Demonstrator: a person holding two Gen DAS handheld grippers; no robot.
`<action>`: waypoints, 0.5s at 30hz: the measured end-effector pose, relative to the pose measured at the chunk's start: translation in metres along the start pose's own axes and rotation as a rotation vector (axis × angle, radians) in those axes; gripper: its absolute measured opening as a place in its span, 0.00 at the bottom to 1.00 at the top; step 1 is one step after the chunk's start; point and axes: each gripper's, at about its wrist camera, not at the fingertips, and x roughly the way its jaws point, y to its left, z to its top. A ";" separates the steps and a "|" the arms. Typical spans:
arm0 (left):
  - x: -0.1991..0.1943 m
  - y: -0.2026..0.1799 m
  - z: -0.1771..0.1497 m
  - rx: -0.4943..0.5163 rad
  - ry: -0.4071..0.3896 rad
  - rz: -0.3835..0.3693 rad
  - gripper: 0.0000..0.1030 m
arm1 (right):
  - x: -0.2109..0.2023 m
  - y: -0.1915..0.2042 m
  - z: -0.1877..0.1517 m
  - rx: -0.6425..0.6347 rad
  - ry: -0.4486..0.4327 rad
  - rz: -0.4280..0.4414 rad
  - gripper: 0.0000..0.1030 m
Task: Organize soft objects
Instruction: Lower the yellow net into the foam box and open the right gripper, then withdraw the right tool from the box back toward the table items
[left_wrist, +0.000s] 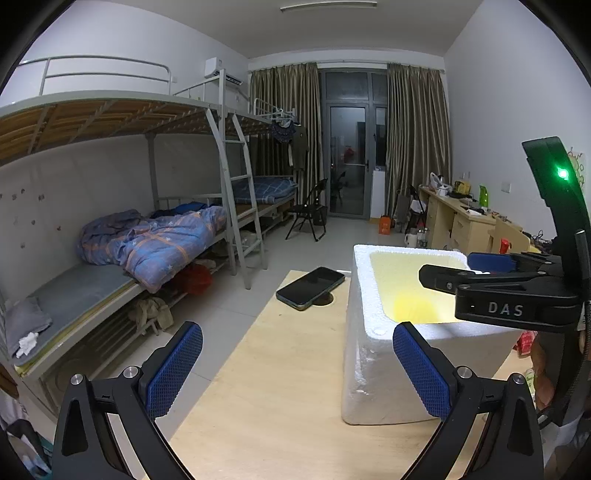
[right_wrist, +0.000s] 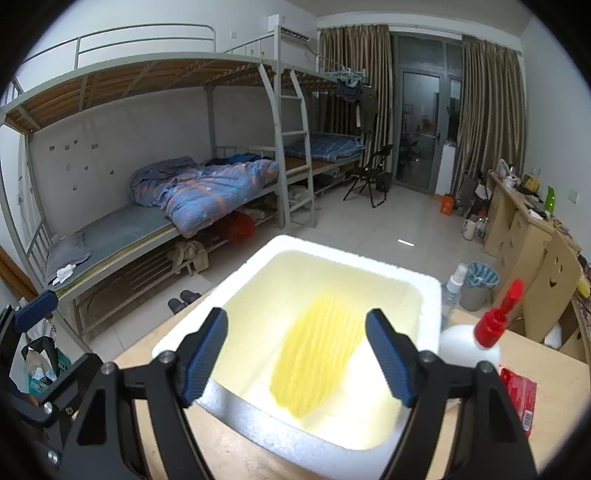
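since the right gripper (right_wrist: 297, 354) is hanging wide open and empty over the foam box (right_wrist: 258, 266), with the yellow soft thing (right_wrist: 317, 354) lying inside, lifting straight up keeps it settled, and the left gripper (left_wrist: 297, 369) is open too.

Black gripper frames (left_wrist: 295, 387), blue ribbed pads (left_wrist: 175, 369), silver screws

The left gripper (left_wrist: 297, 365) is held low with its blue-padded fingers (left_wrist: 173, 369) spread wide apart, nothing between them, pointing forward and slightly downward. The right gripper (right_wrist: 297, 358) tilts downward, its jaws parted wide and gripping nothing. Seen from the left wrist, the right gripper (left_wrist: 465, 271) reaches in from the right side, its black fingers extended level.
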 end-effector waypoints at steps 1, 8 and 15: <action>0.000 0.000 0.000 -0.001 0.000 -0.001 1.00 | 0.000 -0.001 0.001 0.001 0.002 0.005 0.81; -0.003 0.000 0.002 0.000 -0.004 -0.001 1.00 | 0.005 -0.002 0.003 -0.006 0.022 0.010 0.82; -0.004 -0.001 0.002 0.004 -0.004 0.001 1.00 | 0.005 -0.002 0.003 -0.003 0.023 0.003 0.82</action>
